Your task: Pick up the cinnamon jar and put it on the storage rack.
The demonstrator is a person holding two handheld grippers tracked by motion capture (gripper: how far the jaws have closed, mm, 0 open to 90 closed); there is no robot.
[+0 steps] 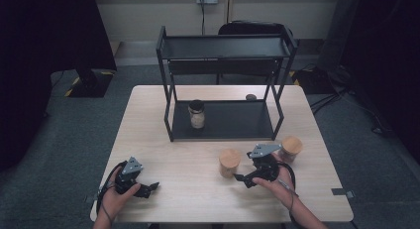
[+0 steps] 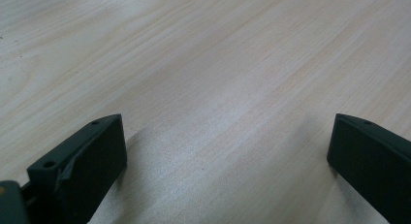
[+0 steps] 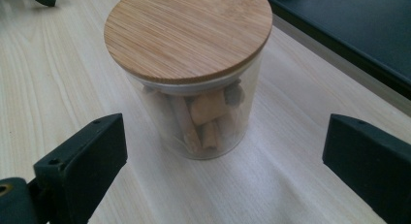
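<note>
A glass jar with a bamboo lid (image 3: 189, 37) holds brown sticks and stands on the table just ahead of my right gripper (image 3: 225, 141). That gripper is open, its jaws wide to either side of the jar and not touching it. From above, the same jar (image 1: 229, 162) sits just left of the right gripper (image 1: 241, 180). A second bamboo-lidded jar (image 1: 290, 148) stands behind the right hand. A dark-lidded jar (image 1: 196, 114) rests on the lower shelf of the black rack (image 1: 225, 46). My left gripper (image 1: 150, 188) lies near the front left, open over bare wood (image 2: 225, 151).
The black two-tier rack takes up the back middle of the wooden table (image 1: 148, 120). A small dark round object (image 1: 251, 96) lies behind the rack's lower shelf. The rack's base (image 3: 358, 35) runs close beside the jar. A chair and cables stand beyond the table.
</note>
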